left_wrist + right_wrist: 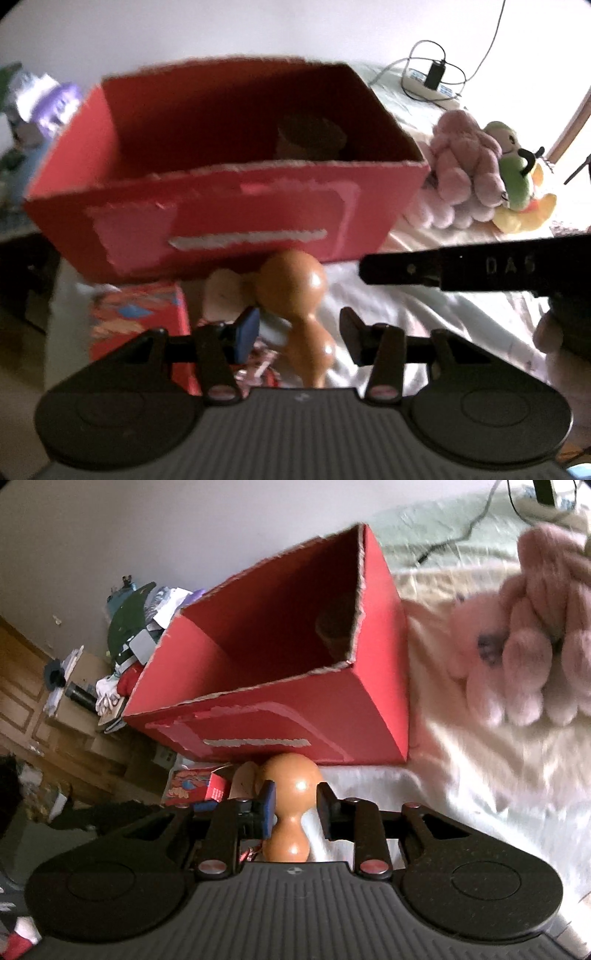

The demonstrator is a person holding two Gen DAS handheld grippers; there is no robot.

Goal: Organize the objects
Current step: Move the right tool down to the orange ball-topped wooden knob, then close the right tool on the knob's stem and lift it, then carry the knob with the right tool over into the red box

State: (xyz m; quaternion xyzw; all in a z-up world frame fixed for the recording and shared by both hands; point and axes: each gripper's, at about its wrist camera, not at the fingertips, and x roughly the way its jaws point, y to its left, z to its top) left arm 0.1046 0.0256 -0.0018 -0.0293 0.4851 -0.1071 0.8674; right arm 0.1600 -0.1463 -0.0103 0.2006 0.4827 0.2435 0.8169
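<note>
A pale wall stands behind a bed spread with a white, rumpled sheet (424, 306), and a cluttered wooden cabinet (44, 701) shows at the left edge of the right wrist view. On the sheet sits a large red cardboard box (229, 206), open at the top with torn edges and peeled label patches on its near side; a dark round object lies inside toward its right end, too dim to identify. To the right of the box a pink plush toy (465, 173) lies against a green and yellow plush toy (513, 173), and beyond them a power strip (428, 85) with a black plug and cables rests on the bed. In front of the box, at its lower left, is a small red patterned carton (140, 325). Just before the near wall of the box lies a glossy orange gourd-shaped wooden object (295, 291), its large bulb toward the box and its narrow waist nearer the cameras. The left tool (295, 332) has its fingers partly apart on either side of the gourd, and gaps show at both pads. The right tool (293, 806) likewise straddles the gourd's waist at a narrow setting, its blue pad close to the wood but whether it touches cannot be told.
</note>
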